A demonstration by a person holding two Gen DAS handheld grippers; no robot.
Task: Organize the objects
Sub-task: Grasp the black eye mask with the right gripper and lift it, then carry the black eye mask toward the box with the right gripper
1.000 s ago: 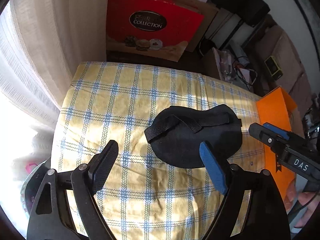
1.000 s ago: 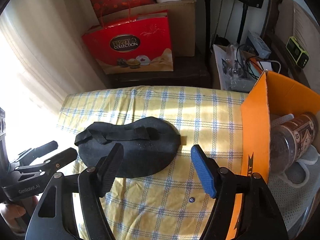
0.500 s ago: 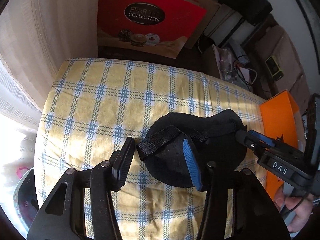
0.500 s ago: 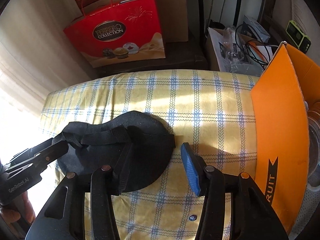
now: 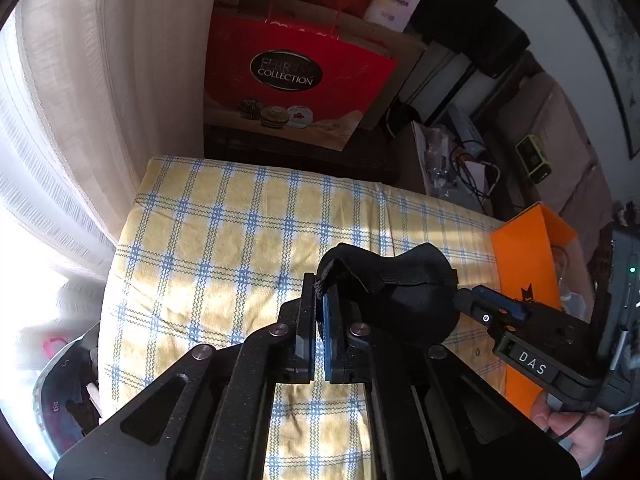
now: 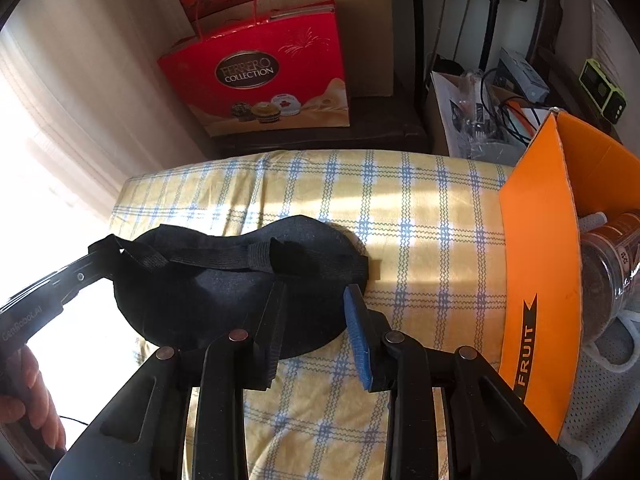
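Left wrist view: the left gripper (image 5: 319, 308) is pinched tight on the strap (image 5: 324, 280) of the black eye mask (image 5: 404, 300) lying just ahead on the checked cloth (image 5: 224, 240). The right gripper (image 6: 316, 312) is closing around the mask's right edge, orange box (image 6: 540, 260) to its right.

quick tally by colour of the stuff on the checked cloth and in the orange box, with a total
black: 1, the sleep mask, its strap end clamped in the left hand-held gripper
orange: 1, the cardboard box
brown: 1, the clear jar of brown contents lying in the box
white: 1, the mesh fabric in the box
total: 4
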